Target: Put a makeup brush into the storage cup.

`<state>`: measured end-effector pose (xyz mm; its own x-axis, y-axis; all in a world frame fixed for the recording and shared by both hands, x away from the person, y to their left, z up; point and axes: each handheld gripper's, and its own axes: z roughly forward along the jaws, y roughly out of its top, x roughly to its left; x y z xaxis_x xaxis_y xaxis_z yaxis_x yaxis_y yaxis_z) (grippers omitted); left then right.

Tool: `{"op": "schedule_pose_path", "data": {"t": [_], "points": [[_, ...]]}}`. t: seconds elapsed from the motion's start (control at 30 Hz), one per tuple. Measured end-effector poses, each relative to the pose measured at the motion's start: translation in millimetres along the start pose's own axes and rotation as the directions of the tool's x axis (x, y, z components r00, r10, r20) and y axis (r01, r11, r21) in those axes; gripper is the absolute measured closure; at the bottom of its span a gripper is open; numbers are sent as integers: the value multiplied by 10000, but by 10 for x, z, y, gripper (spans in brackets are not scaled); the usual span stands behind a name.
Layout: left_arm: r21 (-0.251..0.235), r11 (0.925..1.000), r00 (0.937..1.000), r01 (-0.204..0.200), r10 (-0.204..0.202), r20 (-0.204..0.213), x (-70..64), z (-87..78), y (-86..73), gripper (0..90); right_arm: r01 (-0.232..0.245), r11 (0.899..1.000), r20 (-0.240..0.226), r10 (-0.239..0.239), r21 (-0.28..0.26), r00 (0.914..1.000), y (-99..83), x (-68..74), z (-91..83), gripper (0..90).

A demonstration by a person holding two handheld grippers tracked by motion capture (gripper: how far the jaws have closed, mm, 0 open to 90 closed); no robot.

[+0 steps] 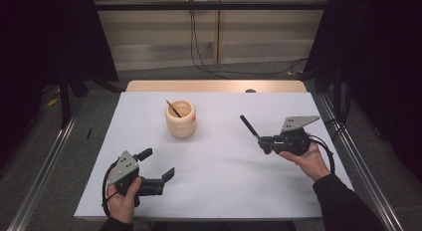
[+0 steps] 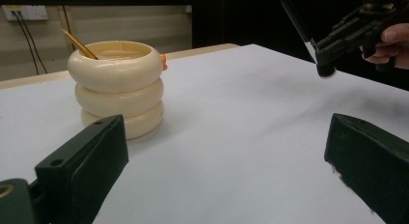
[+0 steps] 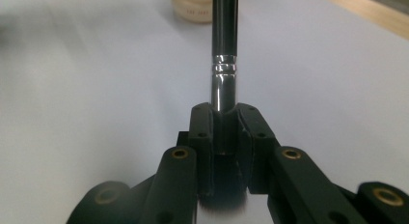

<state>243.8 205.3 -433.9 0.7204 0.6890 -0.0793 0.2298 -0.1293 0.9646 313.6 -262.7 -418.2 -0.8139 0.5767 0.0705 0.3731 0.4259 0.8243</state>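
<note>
Right claw clenches a black makeup brush near the tabletop's right edge; left claw gapes released near the front-left corner.

Black makeup brush clamped at its ferrule, handle pointing toward cream holder.

Bright table, dark surroundings.
Soft overhead light; faint shadow beside the cup; glare on the brush ferrule, cup behind blurred.
</note>
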Motion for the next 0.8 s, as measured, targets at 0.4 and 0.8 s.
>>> {"op": "schedule_pose_path", "data": {"t": [0.4,0.8], "points": [[-55,10000,10000,71,-71,-4,-25,-13,2,17,-363,9867,-305,319,-1586,9990,-11,-25,-171,779],[-189,9997,9999,123,-122,50,-67,-39,12,14,-509,9754,-400,433,-2144,9983,-49,30,-327,779]]}}
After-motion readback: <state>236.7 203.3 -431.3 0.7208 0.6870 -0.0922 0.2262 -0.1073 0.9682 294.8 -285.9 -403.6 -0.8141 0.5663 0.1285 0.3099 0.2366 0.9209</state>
